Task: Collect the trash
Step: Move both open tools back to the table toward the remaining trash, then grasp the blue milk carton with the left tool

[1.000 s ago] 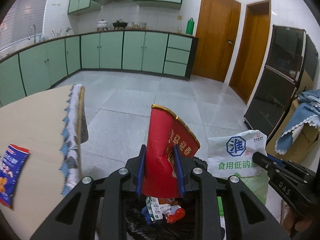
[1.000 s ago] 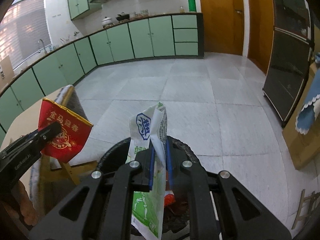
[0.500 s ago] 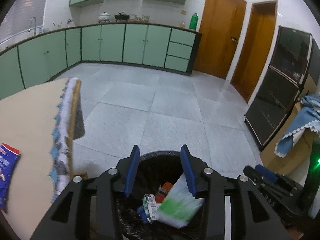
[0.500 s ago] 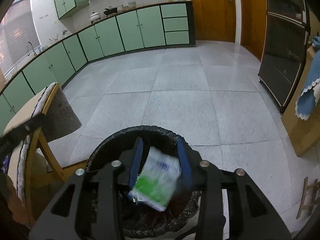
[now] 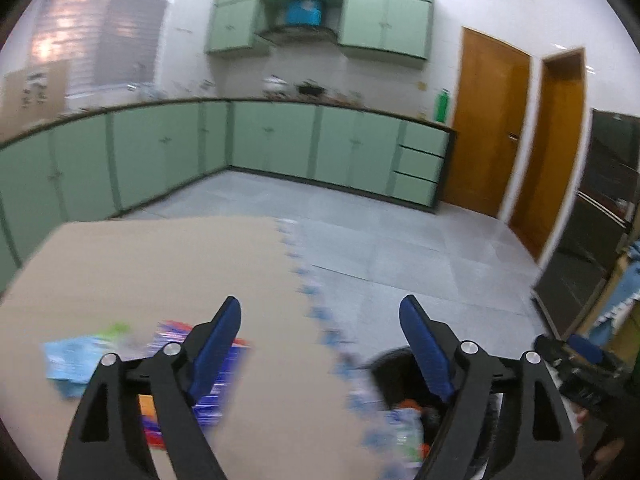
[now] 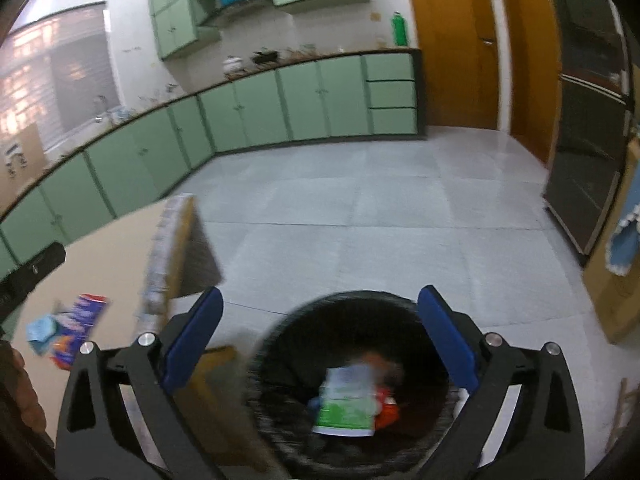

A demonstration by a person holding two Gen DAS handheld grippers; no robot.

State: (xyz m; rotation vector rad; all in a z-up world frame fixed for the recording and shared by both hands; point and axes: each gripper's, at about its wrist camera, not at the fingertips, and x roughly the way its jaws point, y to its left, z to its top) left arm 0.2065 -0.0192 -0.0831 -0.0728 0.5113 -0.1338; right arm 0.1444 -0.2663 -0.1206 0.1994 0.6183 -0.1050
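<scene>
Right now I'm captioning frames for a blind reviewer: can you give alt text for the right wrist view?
The right gripper, jaws opening with nothing between them, hangs over a black-lined trash bin holding a green-and-white packet. At left, a table carries a blue wrapper.

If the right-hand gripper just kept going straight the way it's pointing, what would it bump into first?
Probably the black-lined trash bin right below and ahead of the right gripper, whose empty jaws are opening; it would likely meet the white-and-green bag inside.

Black bin (image 6: 280, 344) holding a green-and-white packet (image 6: 346, 402), mint-green cabinets (image 6: 256, 112), blue-and-red wrapper (image 5: 216, 392) on tan table (image 5: 160, 264).
</scene>
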